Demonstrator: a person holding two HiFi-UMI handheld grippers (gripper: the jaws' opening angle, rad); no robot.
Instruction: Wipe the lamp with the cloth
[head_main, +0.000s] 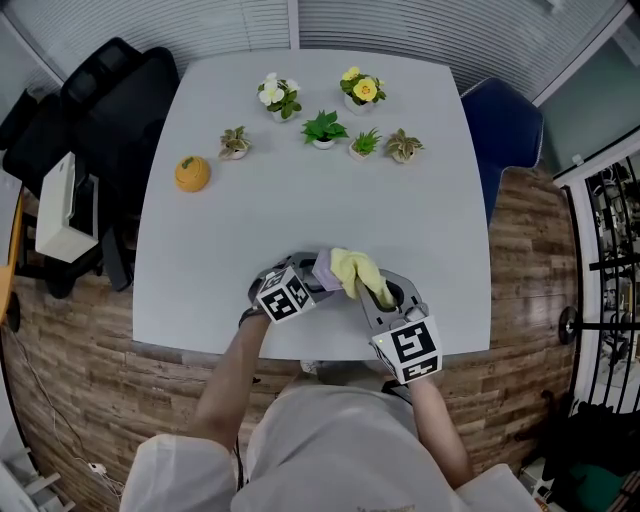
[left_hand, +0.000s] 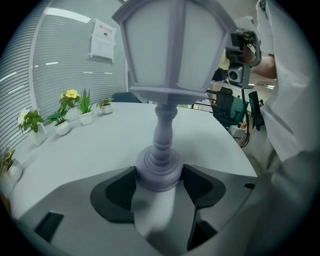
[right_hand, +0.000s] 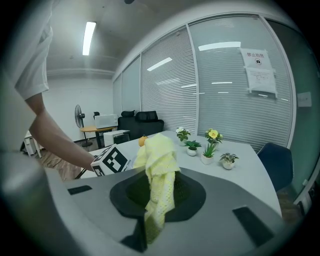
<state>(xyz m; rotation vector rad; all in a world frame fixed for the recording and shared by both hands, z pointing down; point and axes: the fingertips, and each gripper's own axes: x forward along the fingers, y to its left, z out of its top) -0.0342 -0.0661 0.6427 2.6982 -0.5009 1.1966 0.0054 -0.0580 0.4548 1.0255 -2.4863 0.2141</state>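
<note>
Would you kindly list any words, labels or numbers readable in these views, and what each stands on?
Paper notice on the glass wall: print too blurred to read.
Marker cubes: black-and-white squares only, no letters.
No other text shows.

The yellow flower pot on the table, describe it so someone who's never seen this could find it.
On the white table, six small potted plants cluster near the far edge. The yellow flower pot stands in the back row, right of the white-flowered pot. It alone has yellow blooms; the other four are only leaves.
</note>
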